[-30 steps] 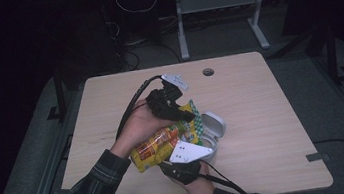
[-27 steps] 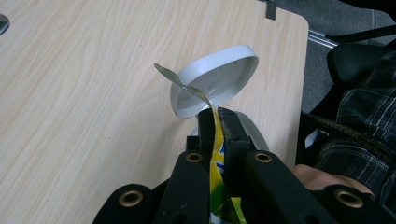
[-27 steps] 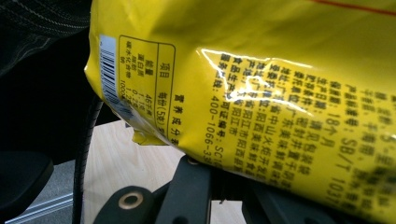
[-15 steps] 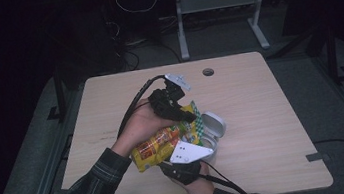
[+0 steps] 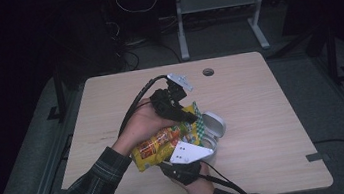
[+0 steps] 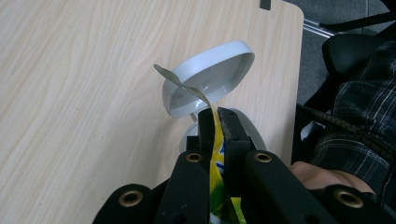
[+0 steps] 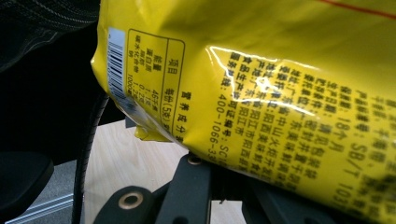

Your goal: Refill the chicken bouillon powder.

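A yellow snack bag (image 5: 158, 144) hangs tilted over a small white bin whose flip lid (image 5: 214, 124) stands up. My left gripper (image 5: 187, 116) is shut on the bag's top edge. In the left gripper view, the thin yellow edge (image 6: 215, 135) is pinched between the jaws of the left gripper (image 6: 215, 114), just in front of the raised lid (image 6: 210, 74). My right gripper (image 5: 186, 161) sits below the bag near the table's front. In the right gripper view the bag's printed back (image 7: 280, 93) lies across the right gripper (image 7: 224, 182) and hides its jaw tips.
The light wooden table (image 5: 260, 90) has a round cable hole (image 5: 208, 72) at its far edge. Beyond it stands a metal frame (image 5: 218, 5) on a dark floor. A plaid sleeve (image 5: 92, 193) comes in from the bottom left.
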`<state>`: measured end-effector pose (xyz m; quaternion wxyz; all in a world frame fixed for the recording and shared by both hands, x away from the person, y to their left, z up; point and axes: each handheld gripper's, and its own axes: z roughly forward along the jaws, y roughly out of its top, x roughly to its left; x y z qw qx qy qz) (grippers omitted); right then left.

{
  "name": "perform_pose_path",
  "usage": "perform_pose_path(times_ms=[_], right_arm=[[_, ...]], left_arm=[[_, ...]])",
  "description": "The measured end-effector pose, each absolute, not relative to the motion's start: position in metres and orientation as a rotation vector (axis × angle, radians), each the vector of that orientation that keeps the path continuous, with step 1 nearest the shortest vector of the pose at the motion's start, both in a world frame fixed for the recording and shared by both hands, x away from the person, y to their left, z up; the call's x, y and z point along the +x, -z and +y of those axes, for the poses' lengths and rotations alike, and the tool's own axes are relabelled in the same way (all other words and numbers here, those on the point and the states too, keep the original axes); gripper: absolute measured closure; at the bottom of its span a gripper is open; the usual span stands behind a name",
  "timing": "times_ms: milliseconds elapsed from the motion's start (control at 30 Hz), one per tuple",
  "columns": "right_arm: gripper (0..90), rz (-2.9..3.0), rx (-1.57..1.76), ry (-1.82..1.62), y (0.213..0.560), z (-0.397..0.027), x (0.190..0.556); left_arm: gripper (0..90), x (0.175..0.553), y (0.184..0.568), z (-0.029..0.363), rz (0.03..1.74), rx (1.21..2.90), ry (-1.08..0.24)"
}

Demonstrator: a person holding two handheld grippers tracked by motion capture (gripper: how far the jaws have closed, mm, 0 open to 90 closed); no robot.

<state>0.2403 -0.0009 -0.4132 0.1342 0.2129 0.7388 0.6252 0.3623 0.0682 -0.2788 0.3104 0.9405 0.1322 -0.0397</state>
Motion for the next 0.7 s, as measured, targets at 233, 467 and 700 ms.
perform_pose_path(times_ms=[233, 467, 700], right_arm=[[90.0, 2.14, 0.619, -1.819, 0.4128, -0.0013, 0.2409], [90.0, 2.138, 0.619, -1.826, 0.4124, -0.0018, 0.2412], [90.0, 2.134, 0.627, -1.833, 0.4119, -0.0025, 0.2417]], left_arm=[[89.8, 0.3619, 0.2777, 0.0668, 0.358, 2.488, 0.098], [89.8, 0.3613, 0.2766, 0.0651, 0.369, 2.492, 0.087], [89.8, 0.3604, 0.2759, 0.0629, 0.371, 2.496, 0.081]])
